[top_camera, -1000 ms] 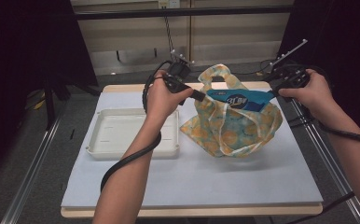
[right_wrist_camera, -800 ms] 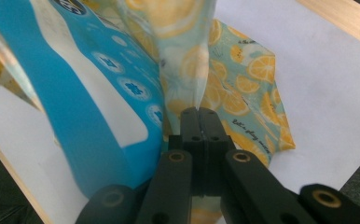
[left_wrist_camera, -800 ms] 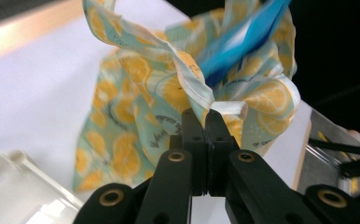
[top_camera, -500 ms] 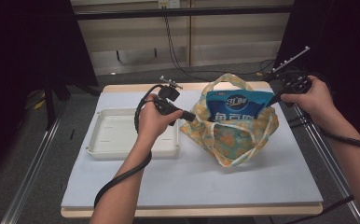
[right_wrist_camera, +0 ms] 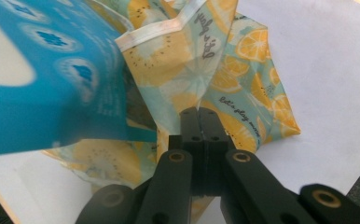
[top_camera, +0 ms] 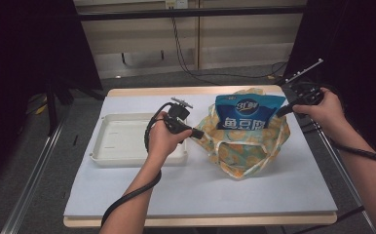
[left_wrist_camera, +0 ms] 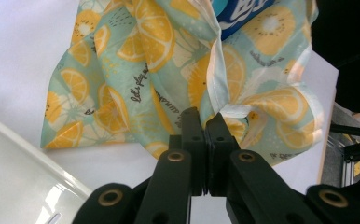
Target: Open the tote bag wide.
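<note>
From the high view, I have the lemon-print cloth bag (top_camera: pixel 247 146) sitting right of centre on the white-covered table (top_camera: pixel 127 190), with the blue snack packet (top_camera: pixel 247 113) standing up out of its mouth. My left gripper (top_camera: pixel 196 132) has the bag's rim at its 9 o'clock side, and my right gripper (top_camera: pixel 279 110) has it at about 2 o'clock. The empty white tray (top_camera: pixel 122 139) lies just beside the bag at 9 o'clock, touching my left hand's side of the work.

In the left gripper view, my jaws are pressed together on a fold of bag fabric next to the pale hem (left_wrist_camera: pixel 218 79); the tray's rim (left_wrist_camera: pixel 38 154) sits at 8 o'clock, close by.

In the right gripper view, my jaws are likewise pinched tight on the bag's cloth just under the hem (right_wrist_camera: pixel 169 28), with the packet (right_wrist_camera: pixel 43 93) looming at 10 o'clock, very near the jaws.

I judge I'm holding the mouth open with the bag settled on the table, packet ready to come out. Next I'd need one gripper to let go and take the packet's top, while the other keeps the rim down. There's open room toward 6 o'clock and over the tray; the table's right edge is close to my right hand.
</note>
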